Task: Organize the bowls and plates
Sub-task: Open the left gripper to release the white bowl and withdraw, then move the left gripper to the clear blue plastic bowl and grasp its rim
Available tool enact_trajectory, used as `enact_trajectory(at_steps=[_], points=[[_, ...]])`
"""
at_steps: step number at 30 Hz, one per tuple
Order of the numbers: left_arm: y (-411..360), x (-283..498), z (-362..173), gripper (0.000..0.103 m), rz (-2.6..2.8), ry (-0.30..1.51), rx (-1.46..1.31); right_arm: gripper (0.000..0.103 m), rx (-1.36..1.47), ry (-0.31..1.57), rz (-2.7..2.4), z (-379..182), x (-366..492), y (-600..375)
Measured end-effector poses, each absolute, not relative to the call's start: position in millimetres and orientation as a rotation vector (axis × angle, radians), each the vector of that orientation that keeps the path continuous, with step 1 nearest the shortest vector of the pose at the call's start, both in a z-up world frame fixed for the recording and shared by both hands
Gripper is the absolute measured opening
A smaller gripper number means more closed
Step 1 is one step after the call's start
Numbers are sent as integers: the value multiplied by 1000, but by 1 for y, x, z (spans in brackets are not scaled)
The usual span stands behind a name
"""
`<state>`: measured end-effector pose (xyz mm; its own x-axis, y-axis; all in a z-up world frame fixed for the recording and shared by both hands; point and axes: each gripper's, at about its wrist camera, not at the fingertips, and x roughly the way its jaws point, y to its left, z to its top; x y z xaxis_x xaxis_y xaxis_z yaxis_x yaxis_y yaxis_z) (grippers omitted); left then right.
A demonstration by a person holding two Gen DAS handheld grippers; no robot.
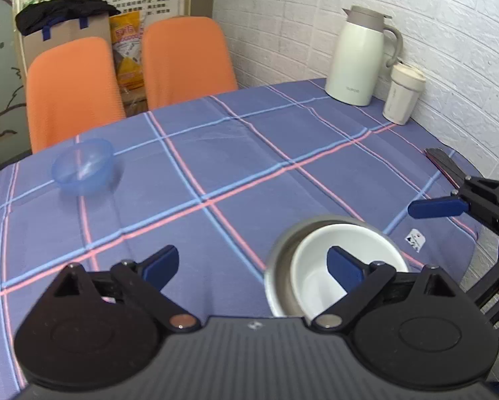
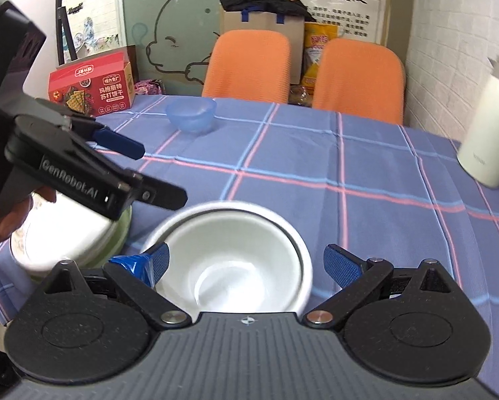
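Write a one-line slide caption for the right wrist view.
Open right gripper hovers over a white bowl nested in a metal bowl, blue bowl far across the checked tablecloth.

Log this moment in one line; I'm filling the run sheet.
left claw: open, empty | right claw: open, empty | white bowl: nested in steel bowl | blue bowl: apart

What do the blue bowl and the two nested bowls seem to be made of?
Blue bowl: likely plastic, translucent; the cloth's stripes show through it. White bowl: glossy, ceramic or melamine; it shows soft highlights. Outer bowl: probably stainless steel, with a dull grey sheen on its rim.
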<state>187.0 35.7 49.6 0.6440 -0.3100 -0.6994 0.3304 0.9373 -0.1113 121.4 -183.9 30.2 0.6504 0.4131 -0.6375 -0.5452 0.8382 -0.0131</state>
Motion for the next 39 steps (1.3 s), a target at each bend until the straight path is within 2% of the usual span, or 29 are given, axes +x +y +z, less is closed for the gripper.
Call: enact_trajectory(at_steps=[13, 22, 31, 39], points=[[139, 212, 29, 97, -208, 816, -74, 87, -339, 690, 651, 27, 185, -88], [204, 276, 17, 97, -74, 847, -149, 87, -263, 762, 695, 19, 259, -42], [214, 379, 6, 97, 20, 834, -162, 87, -263, 837, 630, -15, 326, -2], [209, 409, -24, 97, 68, 877, -89, 89, -289, 821, 631, -31, 337, 8]])
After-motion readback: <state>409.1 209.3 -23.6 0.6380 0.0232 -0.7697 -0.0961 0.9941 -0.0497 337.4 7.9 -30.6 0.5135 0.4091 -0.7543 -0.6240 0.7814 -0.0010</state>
